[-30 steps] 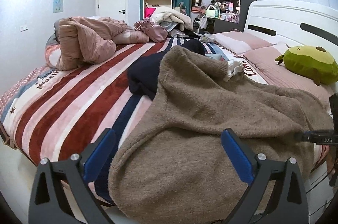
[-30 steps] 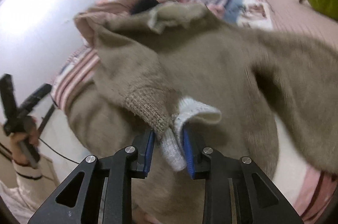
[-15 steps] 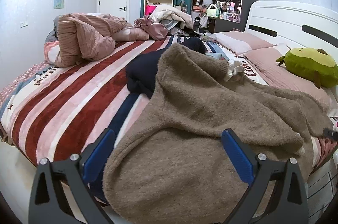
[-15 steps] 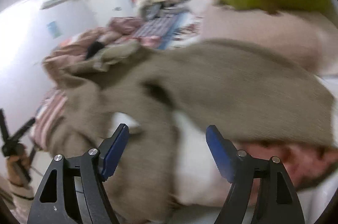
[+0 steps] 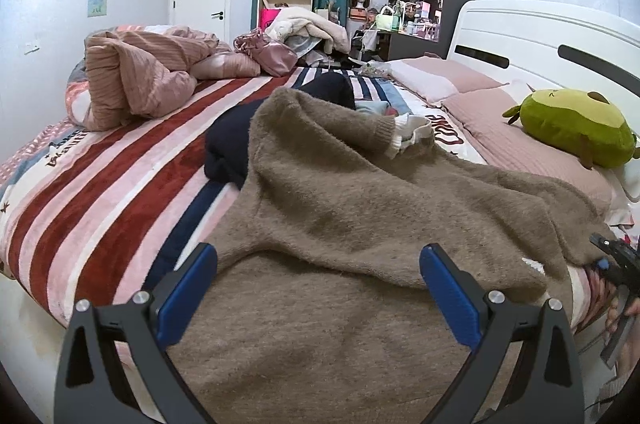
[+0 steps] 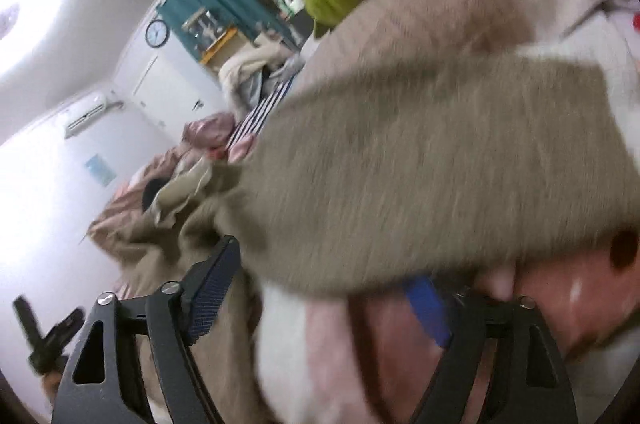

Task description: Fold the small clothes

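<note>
Your left tool (image 5: 316, 296) hangs with its blue pads spread wide and nothing between them, low over the near hem of the fuzzy taupe knit sweater (image 5: 360, 224), which lies spread on the striped fleece bed blanket (image 5: 100, 191). The sweater's long axis runs away from you, hem close to the left tool, collar and one ribbed cuff with white lining (image 5: 404, 135) at the far end; a sleeve trails out to the right, towards your right tool (image 5: 616, 264) at the bed's edge. In the blurred right wrist view the right tool (image 6: 320, 300) is rolled over and its jaws are closing; the sleeve edge (image 6: 440, 183) sits above and across them, but you can't tell whether the pads press on it yet. So the right hand is the nearer one for the sleeve, the left for the hem. Count: one taupe sweater, one dark navy garment (image 5: 240, 135) behind it, one green avocado plush toy (image 5: 576, 127) on the pink pillows, two tools.
</note>
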